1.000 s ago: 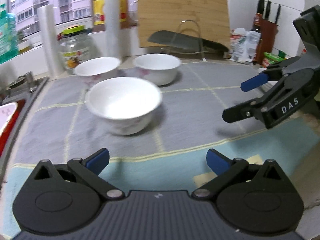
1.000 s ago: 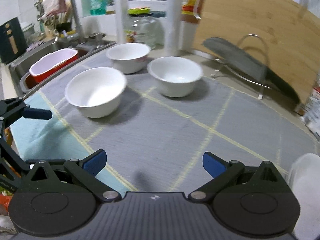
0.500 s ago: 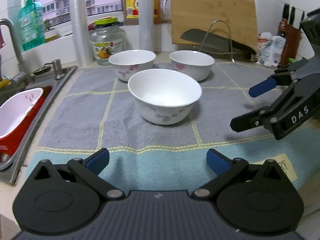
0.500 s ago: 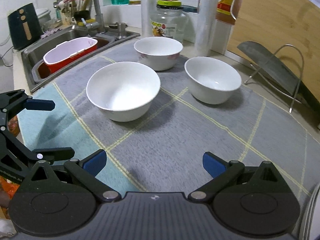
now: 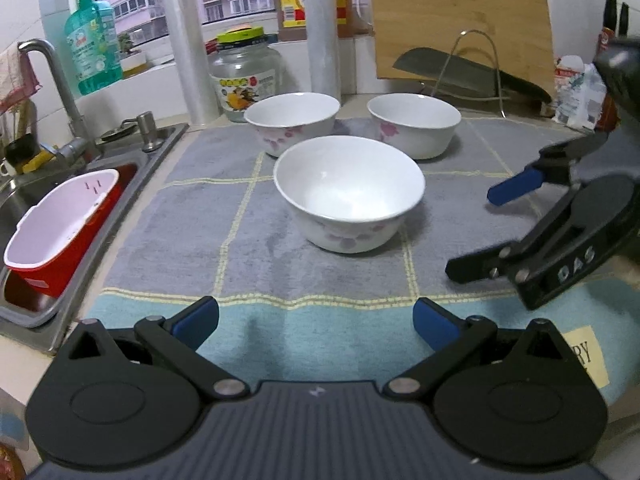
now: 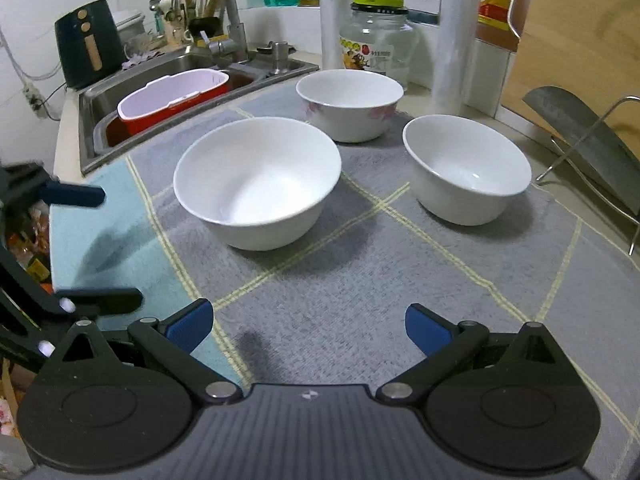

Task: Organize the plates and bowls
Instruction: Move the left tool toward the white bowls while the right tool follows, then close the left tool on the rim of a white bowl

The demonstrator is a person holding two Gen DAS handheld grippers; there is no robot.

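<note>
Three white bowls with faint pink flower prints stand on a grey checked mat [image 5: 256, 232] that covers the tabletop. Taking the nearest bowl [image 5: 349, 194] as the landmark, the second bowl [image 5: 292, 123] stands just behind it toward the sink side, and the third bowl [image 5: 414, 125] stands behind it toward the cutting-board side. The three are close together, but none touches another, and all sit upright and empty.

The left claw [image 5: 316, 322] hovers over the mat's pale blue border, in front of the nearest bowl, with its blue-padded fingers spread wide and nothing between them. The right claw [image 6: 309, 327] hangs in front of the same bowl from the other side, over the grey squares, its jaws likewise spread apart and holding nothing. Each claw shows at the edge of the other's camera view, well apart from the bowl.

Away from the nearest bowl on the sink side, a steel sink [image 6: 96, 92] holds a red tub [image 6: 168, 100] with a pale pink inside. Behind the second bowl stand a glass jar [image 5: 244, 76] with a yellow-green lid and two upright rolls of clear film [image 5: 188, 52]. Behind the third bowl a wooden cutting board [image 5: 460, 20] leans against the wall, and a dark cleaver [image 5: 464, 72] rests on a wire stand in front of it.
</note>
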